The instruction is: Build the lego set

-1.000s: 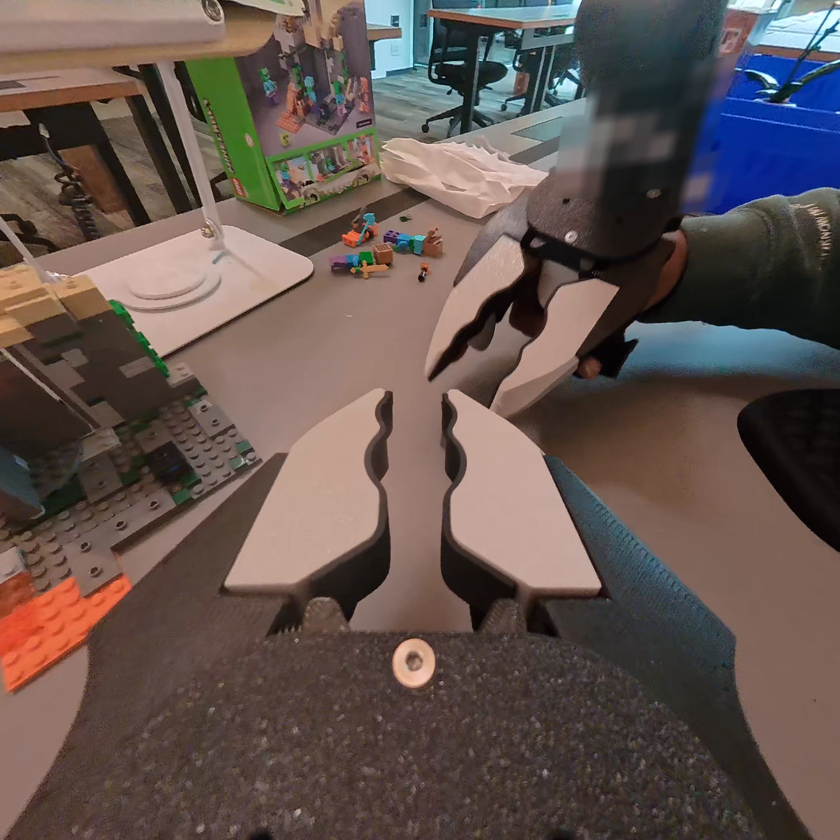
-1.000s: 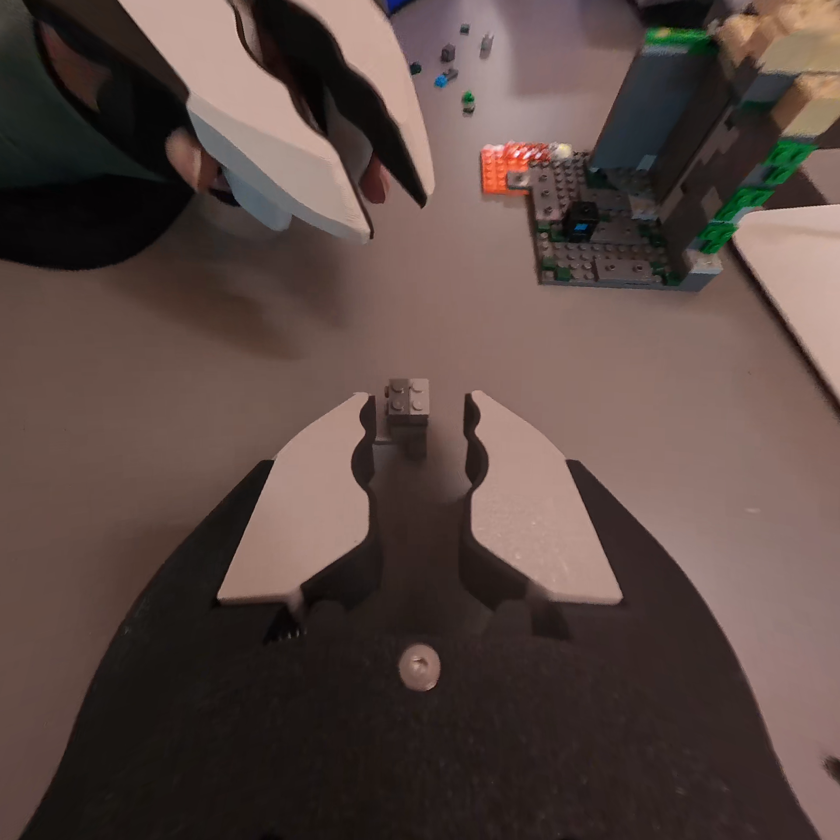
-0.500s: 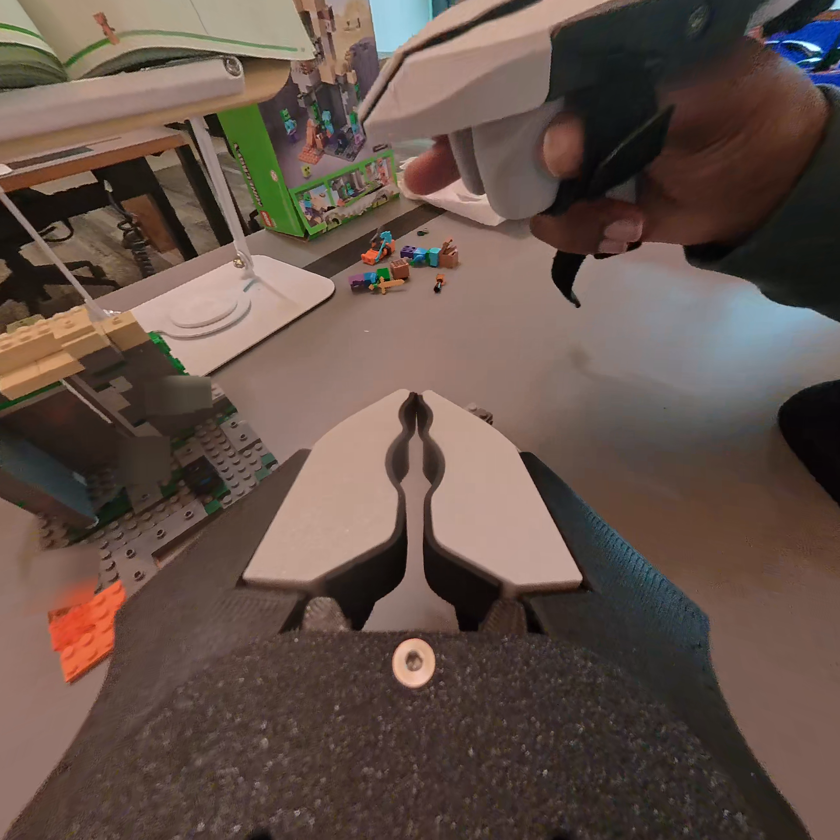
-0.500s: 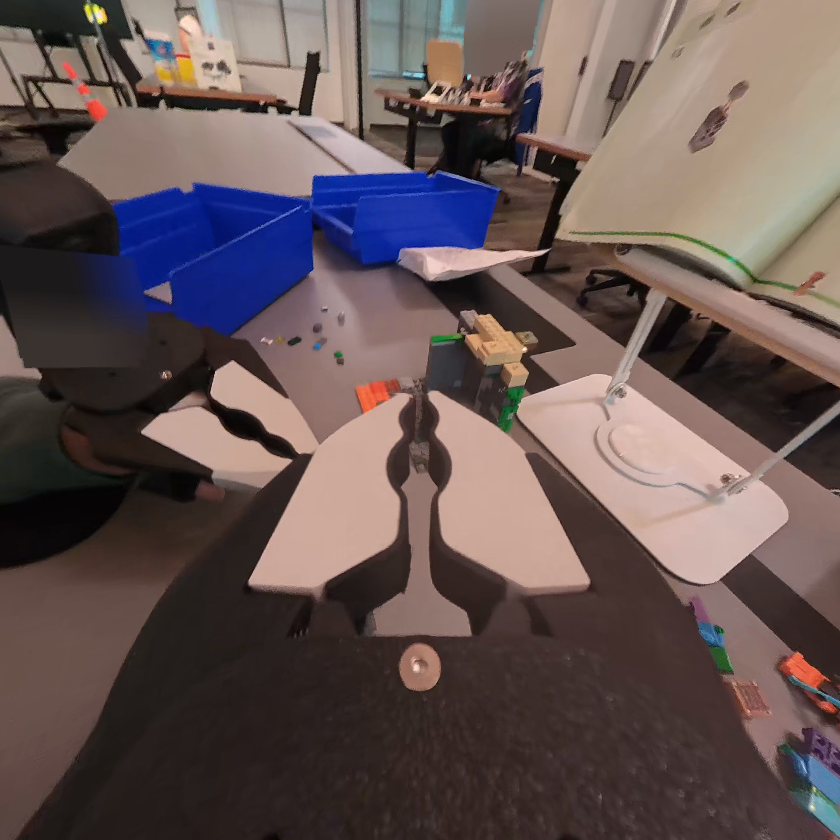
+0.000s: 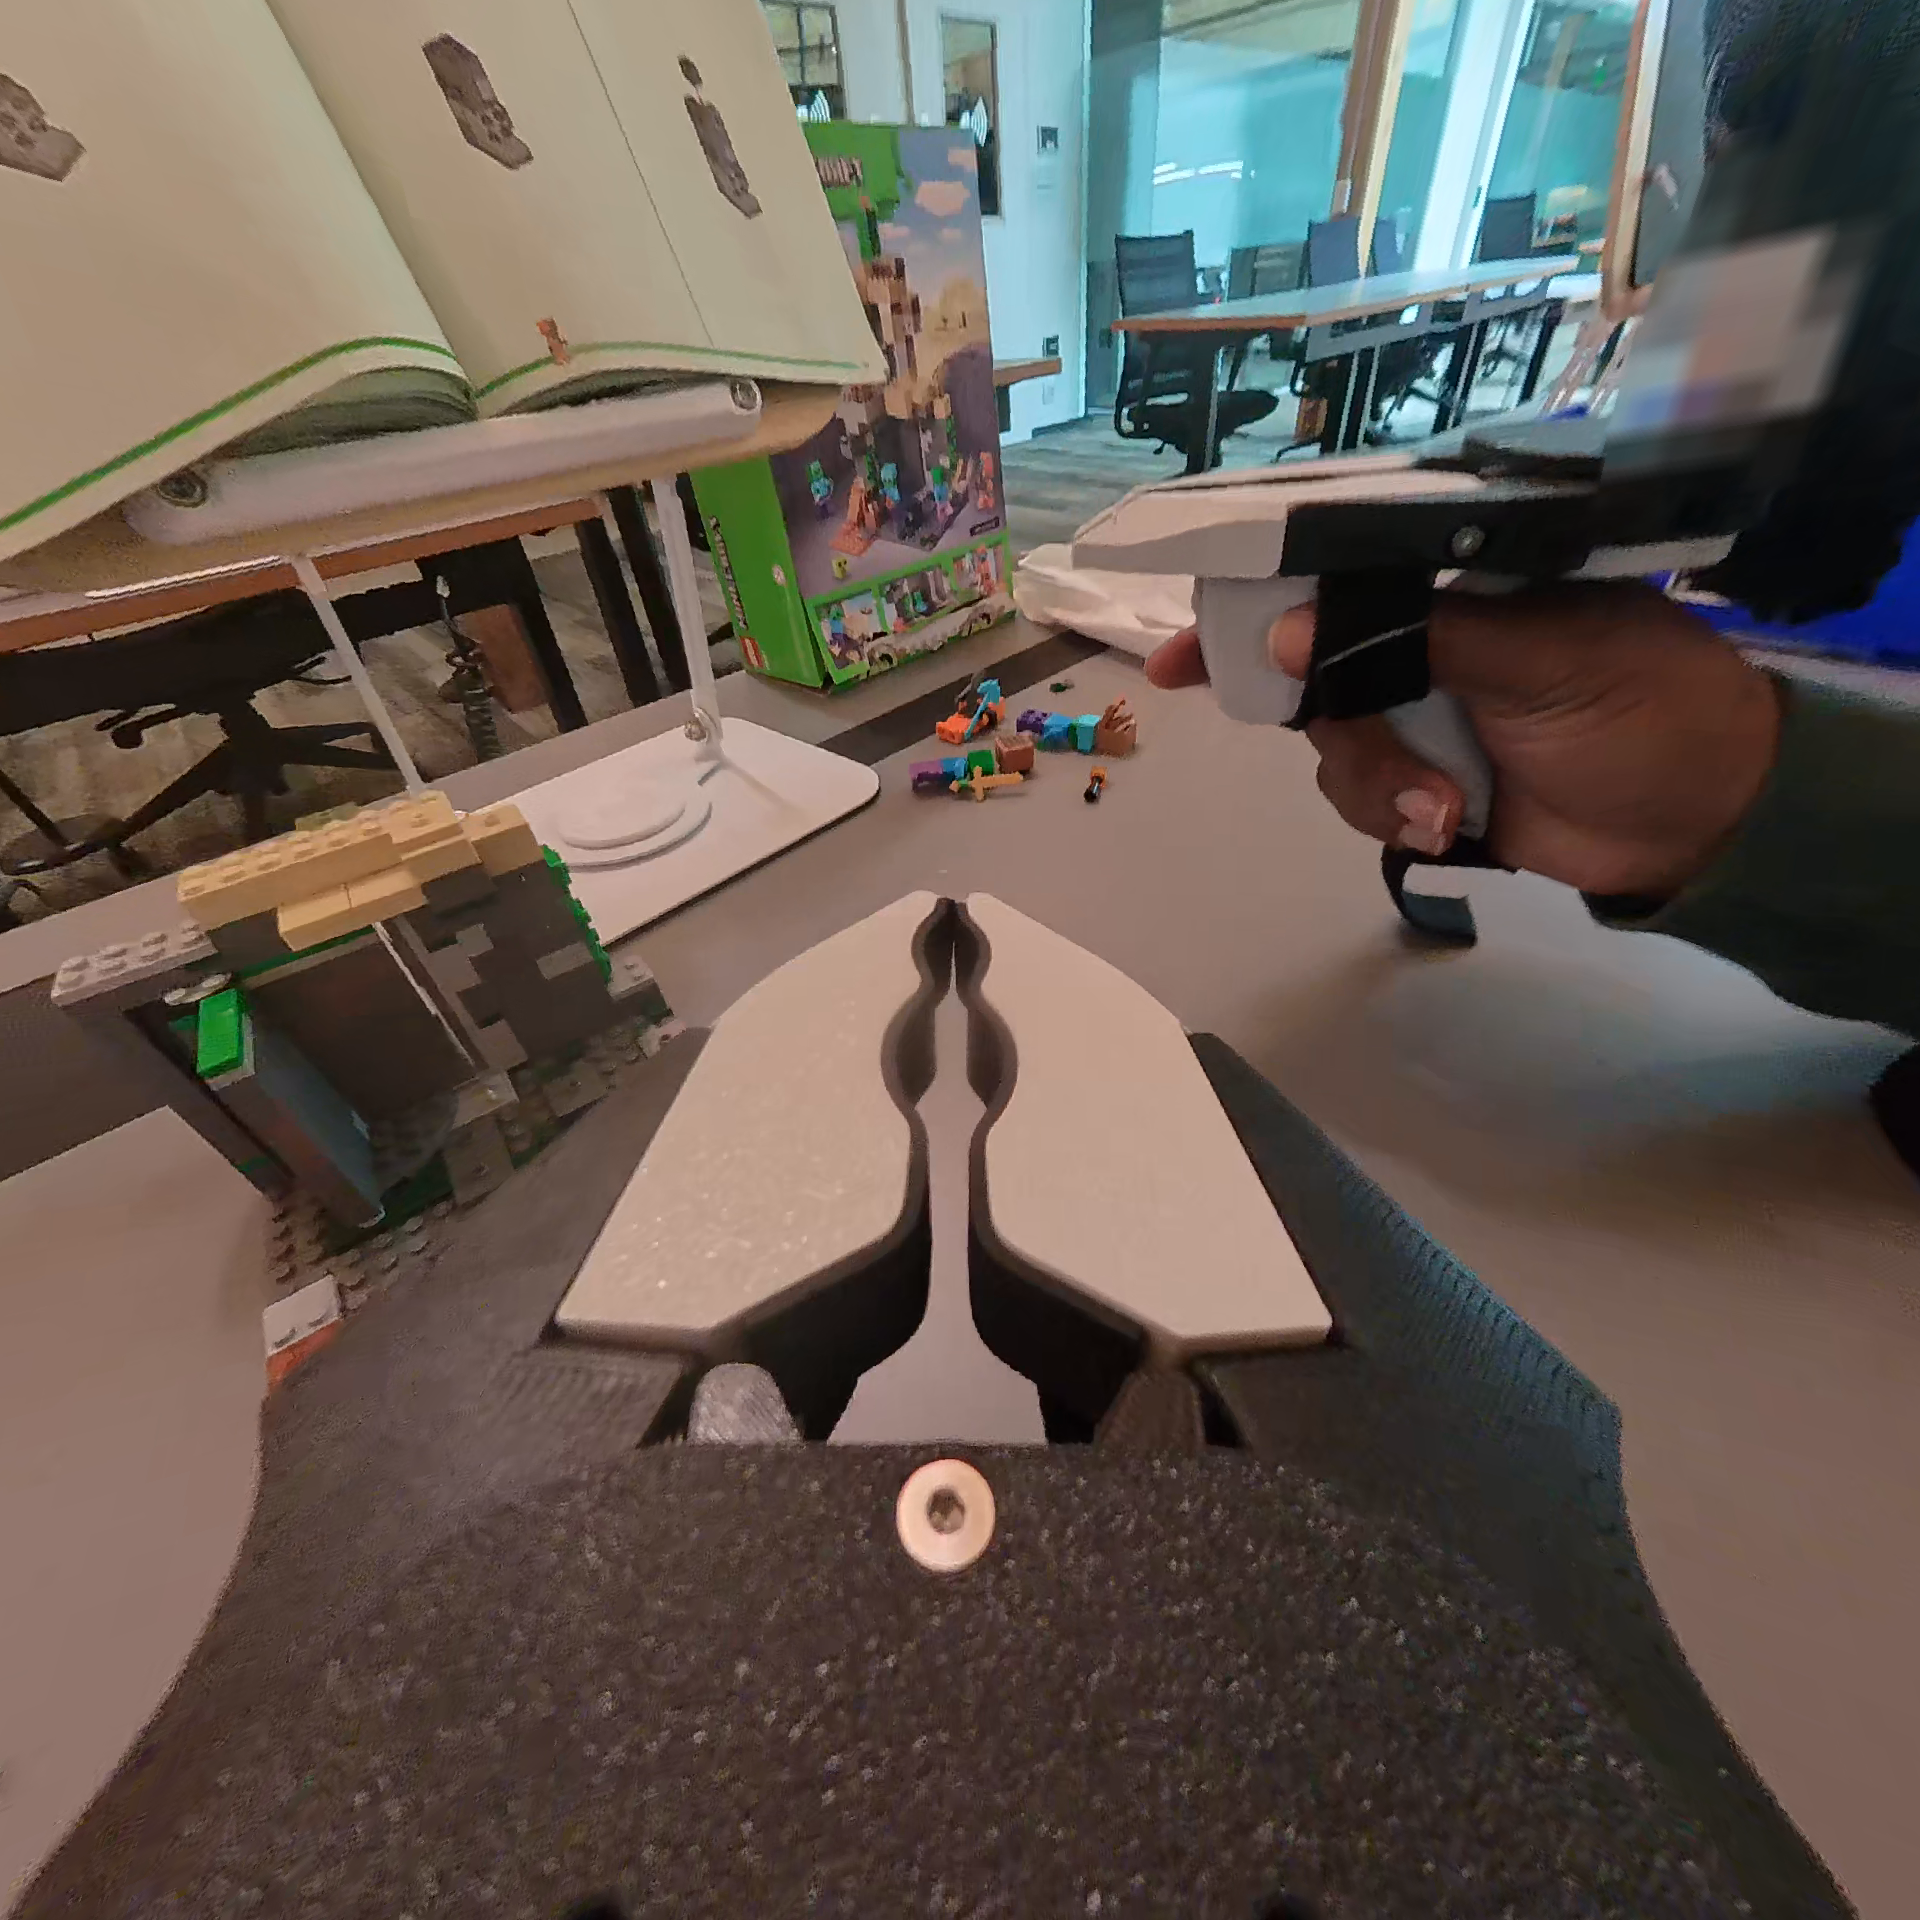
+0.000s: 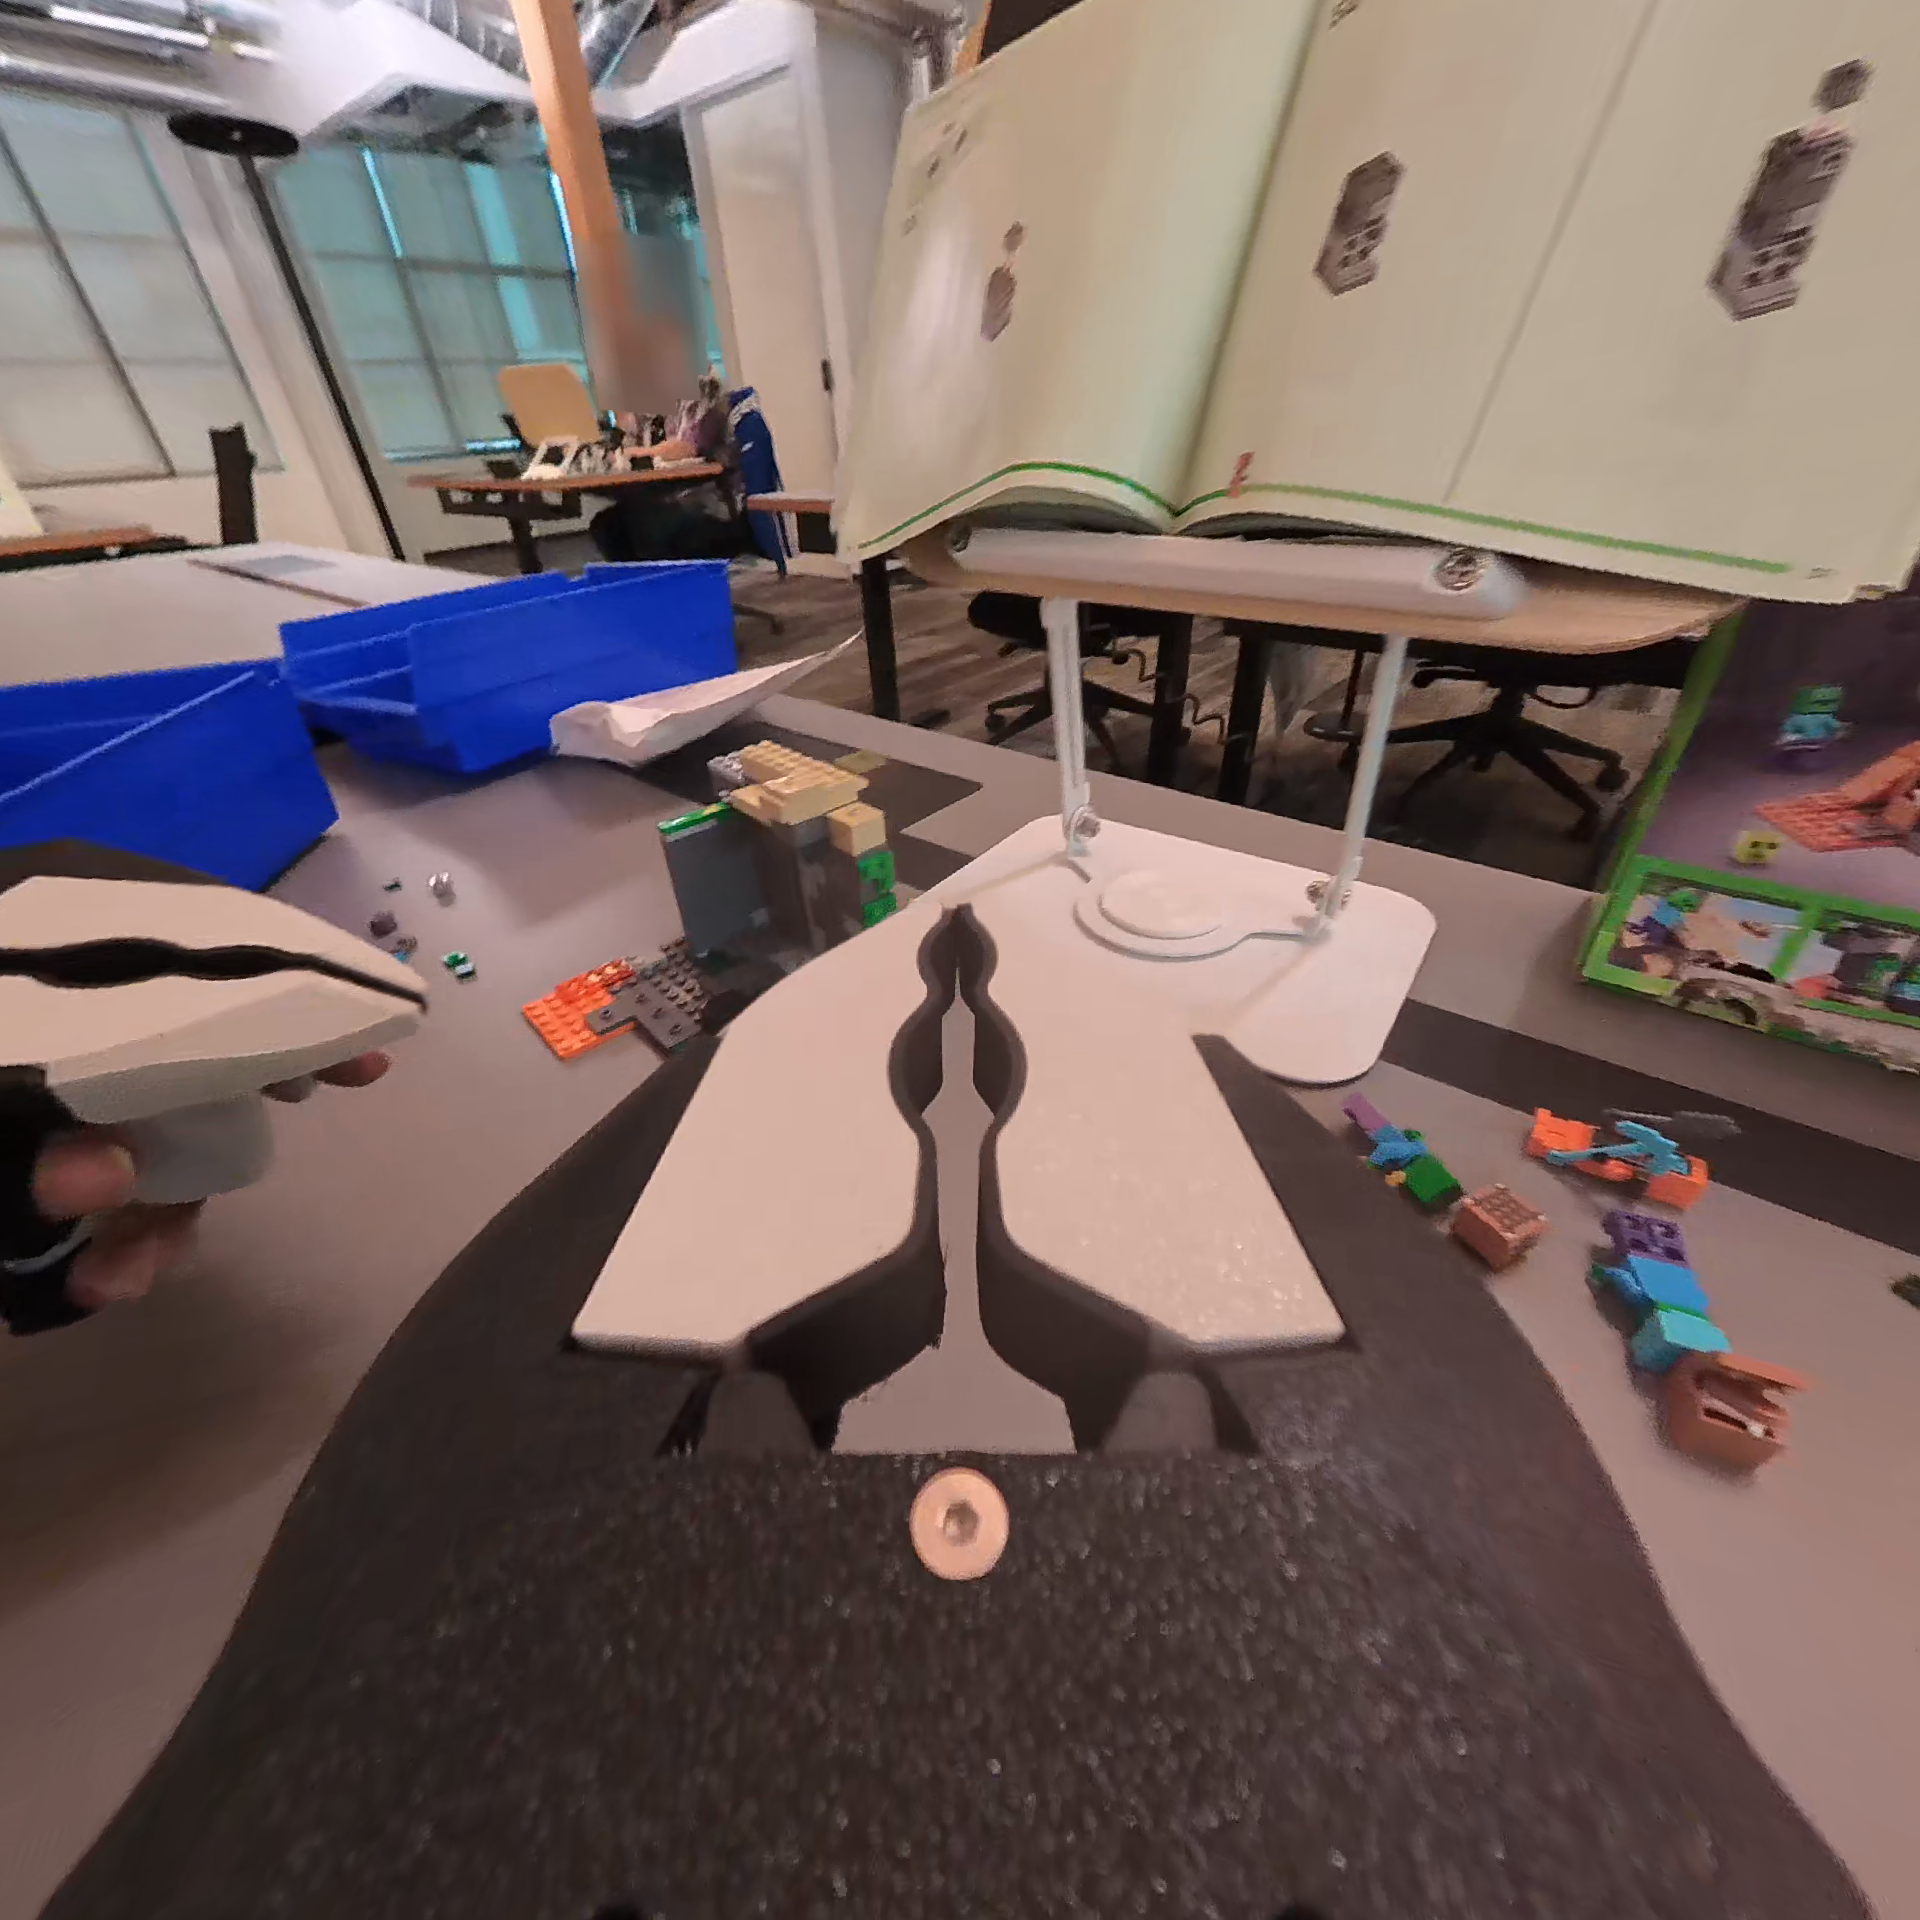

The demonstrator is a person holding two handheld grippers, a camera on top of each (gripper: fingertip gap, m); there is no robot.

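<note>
**Operator:** Left wrist view. What is the state of my tool?

**Manual:** Your left gripper (image 5: 954,904) is closed; the fingertips meet and nothing shows between them. It hangs level over the table (image 5: 1247,1039), so it is idle, not working. The partial build (image 5: 395,935) stands ahead and to the left of the tips, near but not touching. The instruction book (image 5: 416,208) sits raised on its stand beyond the build, angled toward you so that you can read it. The right gripper (image 5: 1143,535) is held higher, ahead and to the right. The loose figures (image 5: 1023,743) lie farther ahead, in front of the set box (image 5: 894,468).

**Operator:** And the right wrist view?

**Manual:** Your right gripper (image 6: 954,912) is also closed tip to tip. No brick can be made out in the gap; a very small one could be hidden. The build (image 6: 790,842) stands ahead and slightly left of the tips, well apart. The book (image 6: 1351,260) fills the upper right, which suggests that you raise the tool to check the next step. The left gripper (image 6: 405,1003) enters from the left, closed. Small spare parts (image 6: 416,925) lie beyond it, before the blue bins (image 6: 499,675).
</note>
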